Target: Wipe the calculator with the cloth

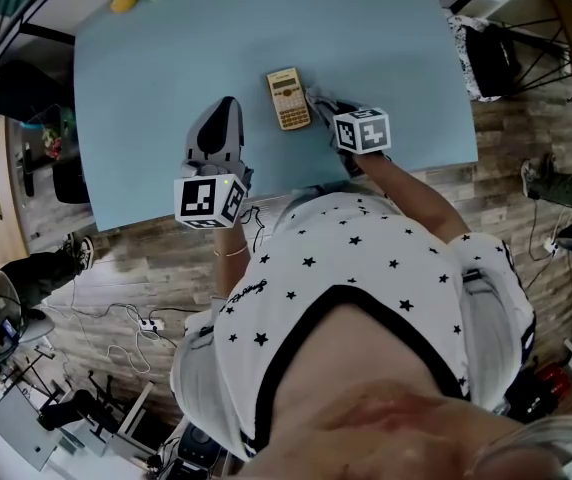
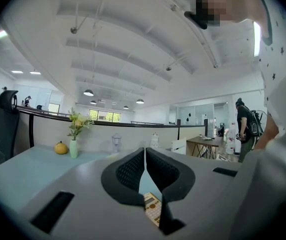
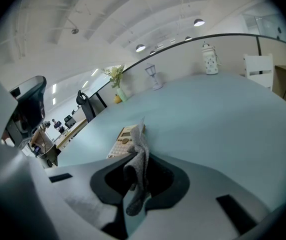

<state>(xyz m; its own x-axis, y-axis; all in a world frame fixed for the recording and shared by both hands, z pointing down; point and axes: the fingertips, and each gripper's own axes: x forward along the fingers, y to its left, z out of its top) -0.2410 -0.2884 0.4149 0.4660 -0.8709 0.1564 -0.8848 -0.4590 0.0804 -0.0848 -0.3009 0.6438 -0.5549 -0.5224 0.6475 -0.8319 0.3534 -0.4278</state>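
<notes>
Calculator (image 1: 288,98): flat on the light-blue table (image 1: 386,38), near its near edge, between the two grippers. Long axis near to far, slightly slanted; display end far, keys near.

Cloth (image 3: 137,170): grey, bunched into a fold, pinched between the jaws of the right gripper (image 3: 139,156), loose end poking out beyond the tips toward the calculator's right edge. Contact with the calculator not clear.

Right gripper just right of the calculator, angled in from the near right, forearm stretched over the table edge.

Left gripper (image 1: 223,110): just left of the calculator, pointing far, jaws pressed together with nothing between them.

Far left of the table: small vase (image 2: 73,147) holding flowers, yellow gourd-like thing (image 2: 60,148) just beside it.
</notes>
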